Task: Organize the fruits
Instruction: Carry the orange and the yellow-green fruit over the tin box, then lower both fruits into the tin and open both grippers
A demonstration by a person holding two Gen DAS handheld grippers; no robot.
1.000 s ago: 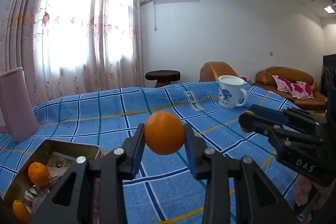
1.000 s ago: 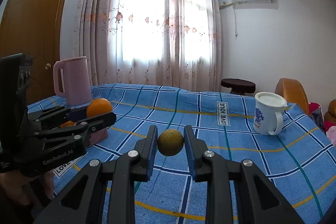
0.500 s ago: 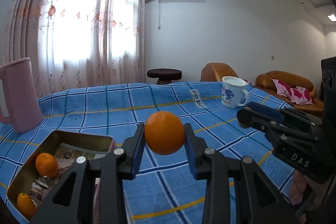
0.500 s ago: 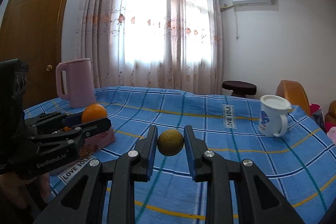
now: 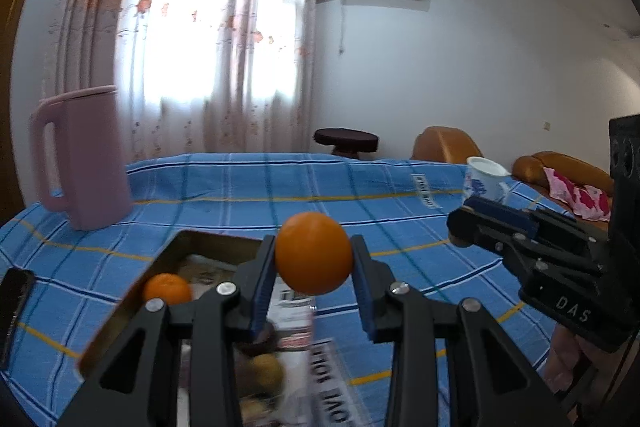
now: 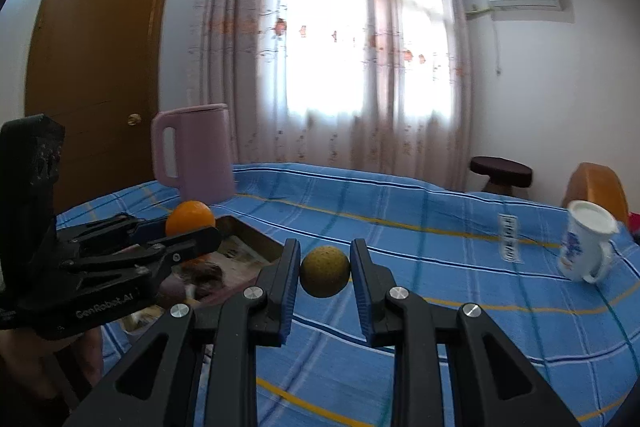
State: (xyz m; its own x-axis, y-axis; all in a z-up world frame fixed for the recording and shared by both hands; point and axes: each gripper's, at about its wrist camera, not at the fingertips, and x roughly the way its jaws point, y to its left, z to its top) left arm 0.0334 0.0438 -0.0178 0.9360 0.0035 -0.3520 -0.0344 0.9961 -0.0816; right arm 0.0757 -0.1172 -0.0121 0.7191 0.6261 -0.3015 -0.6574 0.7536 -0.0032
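Observation:
My left gripper (image 5: pixel 314 259) is shut on an orange (image 5: pixel 314 253) and holds it in the air over the gold tin box (image 5: pixel 132 297). Inside the box lie another orange (image 5: pixel 168 289) and a yellow-brown fruit (image 5: pixel 264 373), partly hidden behind my fingers. My right gripper (image 6: pixel 325 269) is shut on a small yellow-green fruit (image 6: pixel 325 270), held above the blue checked cloth (image 6: pixel 440 267) just right of the box (image 6: pixel 256 241). The right wrist view shows the left gripper (image 6: pixel 196 231) at the left with its orange (image 6: pixel 190 218). The right gripper (image 5: pixel 456 227) enters the left wrist view from the right.
A pink jug (image 5: pixel 82 159) stands at the back left of the table. A white mug (image 6: pixel 586 247) with a blue print stands at the far right. A dark flat object (image 5: pixel 14 311) lies at the left edge. Brown chairs (image 5: pixel 444 147) and a stool (image 5: pixel 346 141) stand beyond the table.
Both grippers have moved left across the table with their fruits still held. The tin box has come under the left gripper, and the jug and door have come further into view.

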